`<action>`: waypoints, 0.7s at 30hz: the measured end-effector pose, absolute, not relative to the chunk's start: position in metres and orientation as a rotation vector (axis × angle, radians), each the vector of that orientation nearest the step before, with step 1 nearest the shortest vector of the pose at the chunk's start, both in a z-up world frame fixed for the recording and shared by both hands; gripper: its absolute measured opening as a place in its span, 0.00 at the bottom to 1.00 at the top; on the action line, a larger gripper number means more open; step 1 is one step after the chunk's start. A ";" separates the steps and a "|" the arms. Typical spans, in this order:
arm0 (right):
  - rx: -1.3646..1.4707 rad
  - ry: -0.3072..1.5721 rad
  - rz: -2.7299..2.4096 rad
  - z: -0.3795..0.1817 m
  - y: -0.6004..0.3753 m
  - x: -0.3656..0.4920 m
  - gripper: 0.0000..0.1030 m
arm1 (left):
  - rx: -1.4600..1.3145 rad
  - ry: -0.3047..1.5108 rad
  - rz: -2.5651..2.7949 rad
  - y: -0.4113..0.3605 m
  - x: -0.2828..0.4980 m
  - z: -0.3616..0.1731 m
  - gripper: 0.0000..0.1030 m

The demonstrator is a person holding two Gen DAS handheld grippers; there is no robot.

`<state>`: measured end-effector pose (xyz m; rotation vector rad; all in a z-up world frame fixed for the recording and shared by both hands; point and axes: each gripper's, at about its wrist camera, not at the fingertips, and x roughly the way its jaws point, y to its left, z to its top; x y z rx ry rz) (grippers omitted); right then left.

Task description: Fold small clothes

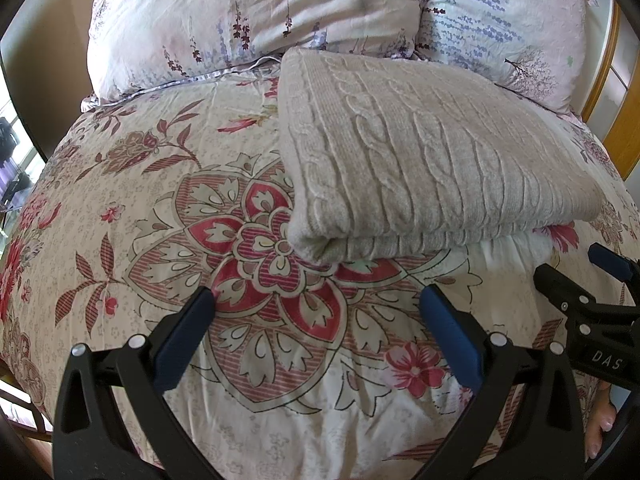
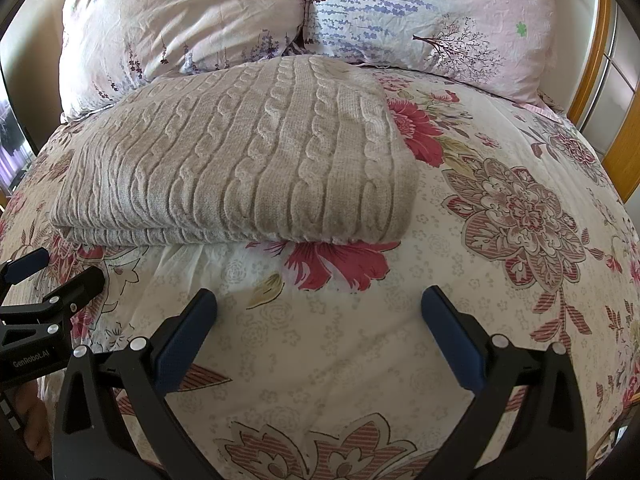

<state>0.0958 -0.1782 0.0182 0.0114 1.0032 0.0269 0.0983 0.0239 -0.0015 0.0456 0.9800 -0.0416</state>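
On the bedspread (image 1: 120, 184) lies a folded sweater (image 1: 420, 152).

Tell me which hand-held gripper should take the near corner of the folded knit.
Left, probably. The left hand-held gripper, open and empty, points near the folded sweater's near-left corner. The right hand-held gripper, also open, faces mostly bare quilt below its right edge.

Floral duvet (image 1: 120, 184), two pillows (image 2: 180, 12), wooden headboard (image 2: 600, 92), daylight

Place: a home bedroom
Signs: bed under a floral quilt (image 1: 120, 208), two flowered pillows (image 2: 180, 16), wooden headboard (image 2: 596, 60)
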 end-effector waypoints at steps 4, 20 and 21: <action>0.012 1.003 0.026 0.018 -0.178 0.096 0.99 | 0.045 0.979 -0.042 0.024 0.098 -0.002 0.98; 0.012 1.003 0.026 0.018 -0.178 0.096 0.99 | 0.046 0.982 -0.043 0.024 0.098 -0.002 0.98; 0.012 1.003 0.026 0.018 -0.178 0.096 0.99 | 0.046 0.983 -0.043 0.024 0.100 -0.002 0.98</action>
